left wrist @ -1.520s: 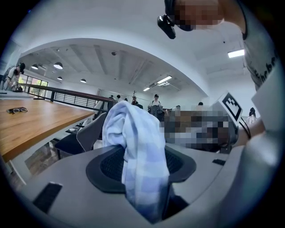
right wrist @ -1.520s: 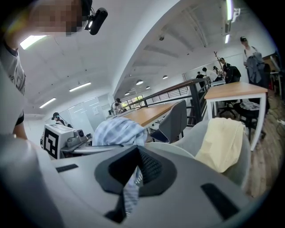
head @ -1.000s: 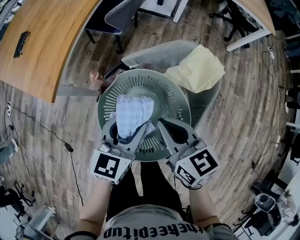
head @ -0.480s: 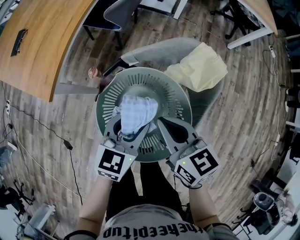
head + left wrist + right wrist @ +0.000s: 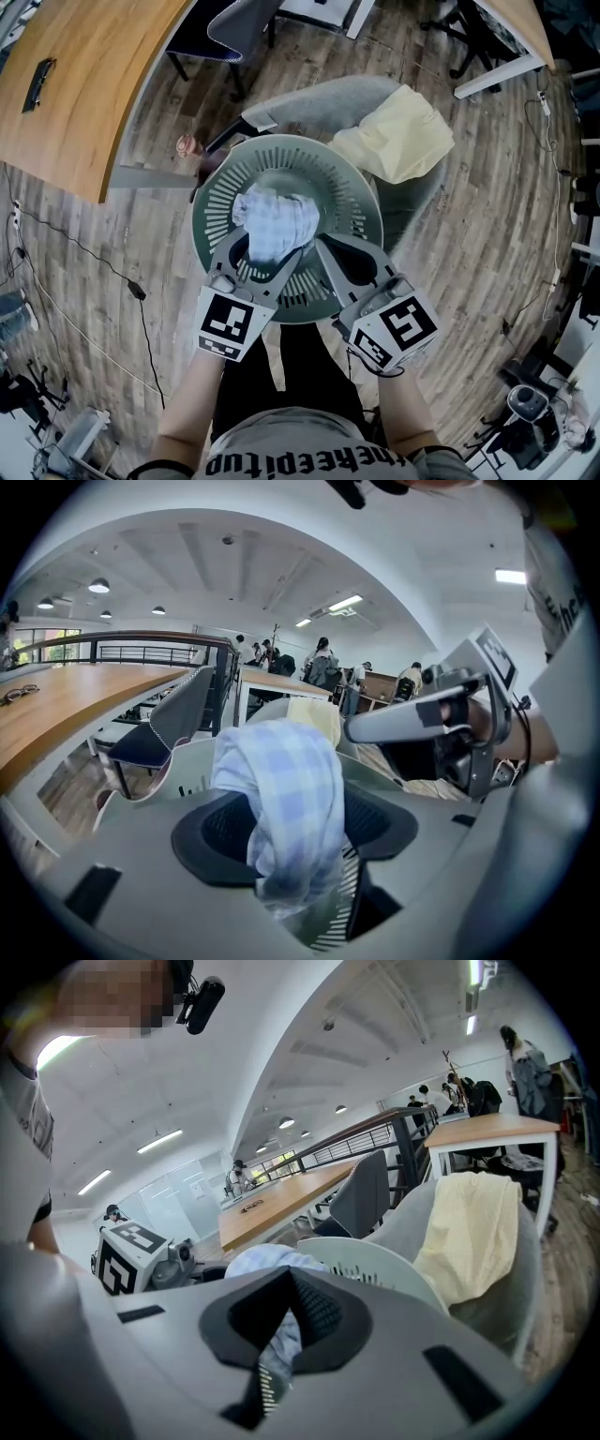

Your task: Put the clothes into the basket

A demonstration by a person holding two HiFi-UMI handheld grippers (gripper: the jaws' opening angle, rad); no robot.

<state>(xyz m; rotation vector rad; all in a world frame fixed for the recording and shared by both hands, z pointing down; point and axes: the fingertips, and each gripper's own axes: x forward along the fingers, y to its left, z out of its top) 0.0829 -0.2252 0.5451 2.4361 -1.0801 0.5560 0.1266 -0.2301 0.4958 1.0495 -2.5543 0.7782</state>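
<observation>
My left claw (image 5: 262,247), whose jaws have just been opening wide, lets the checked cloth (image 5: 274,223) between them settle into the basket (image 5: 200,221) beneath, while my right claw (image 5: 322,247) sits pressed together and empty alongside, and a yellow garment (image 5: 398,141) beyond both awaits collection.

L gripper (image 5: 267,249) jaws opening — checked cloth (image 5: 277,223) sunk, prob. bunched in basket (image 5: 216,187)

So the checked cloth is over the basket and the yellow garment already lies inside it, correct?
Not quite: the head view shows the yellow garment draped on the grey chair beside the basket; the checked cloth is over the basket.
</observation>
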